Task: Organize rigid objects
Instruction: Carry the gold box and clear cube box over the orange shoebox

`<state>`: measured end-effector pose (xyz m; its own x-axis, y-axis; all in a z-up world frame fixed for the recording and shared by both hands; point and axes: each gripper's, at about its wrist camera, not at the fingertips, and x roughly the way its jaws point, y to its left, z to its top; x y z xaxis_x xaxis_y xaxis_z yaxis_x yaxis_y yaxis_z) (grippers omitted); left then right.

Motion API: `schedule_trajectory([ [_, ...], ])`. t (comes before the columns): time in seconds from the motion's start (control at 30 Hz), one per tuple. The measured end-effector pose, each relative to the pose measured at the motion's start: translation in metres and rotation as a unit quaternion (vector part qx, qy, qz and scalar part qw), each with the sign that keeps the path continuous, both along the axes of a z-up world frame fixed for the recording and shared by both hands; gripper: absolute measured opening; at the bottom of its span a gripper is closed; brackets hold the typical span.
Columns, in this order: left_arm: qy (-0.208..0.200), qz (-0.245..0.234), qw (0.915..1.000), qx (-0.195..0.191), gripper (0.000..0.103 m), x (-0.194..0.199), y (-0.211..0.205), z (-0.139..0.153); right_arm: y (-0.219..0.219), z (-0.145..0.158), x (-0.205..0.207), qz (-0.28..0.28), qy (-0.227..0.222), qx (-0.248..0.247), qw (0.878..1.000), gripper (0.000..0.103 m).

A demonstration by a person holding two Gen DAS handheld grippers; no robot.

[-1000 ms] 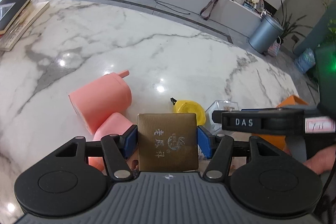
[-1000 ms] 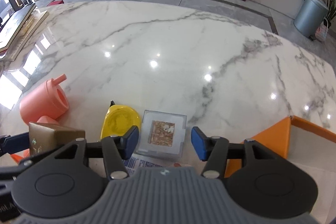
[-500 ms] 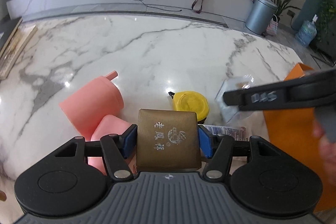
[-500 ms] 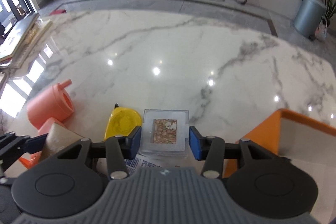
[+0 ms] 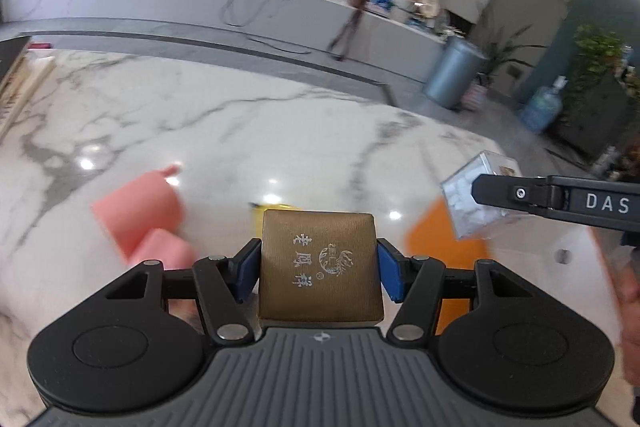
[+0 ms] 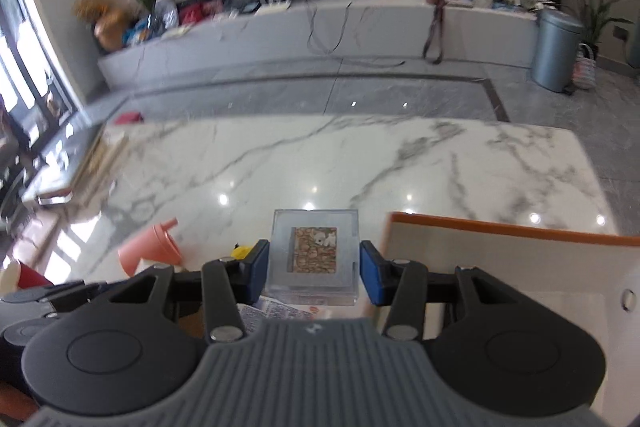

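Two grippers loaded, both above marble table. Left gripper jaws clamped brown jewelry box. Right gripper jaws, just closing, pinched clear plastic case beside orange bin. Pink cup lay toppled on table.

Black gripper frames, blue fingers, grey ribbed housings, silver screws
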<state>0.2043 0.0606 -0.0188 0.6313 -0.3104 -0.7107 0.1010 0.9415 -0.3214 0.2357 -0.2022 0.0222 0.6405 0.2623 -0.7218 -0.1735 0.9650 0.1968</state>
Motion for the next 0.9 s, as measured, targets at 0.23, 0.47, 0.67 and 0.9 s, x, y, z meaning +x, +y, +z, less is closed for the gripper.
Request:
schedule_trajectory([
  [0.23,-0.026,-0.092,0.9953,-0.012,0.069,-0.015,-0.052,0.042,-0.065,0.016,-0.047,-0.061,-0.023,0.009,0.998,0.048],
  [0.47,-0.03,-0.178,0.9832,0.029,0.069,-0.022,-0.116,0.06,-0.122,-0.011,-0.082,-0.137,0.018,0.037,0.99,0.048],
  [0.67,0.028,-0.228,0.9728,0.034,0.069,-0.019,-0.162,0.047,-0.153,-0.036,-0.092,-0.172,0.056,0.084,0.98,0.048],
  [0.9,0.08,-0.293,0.9445,0.125,0.068,-0.015,-0.213,0.019,-0.174,-0.051,-0.092,-0.184,0.066,0.108,0.975,0.048],
])
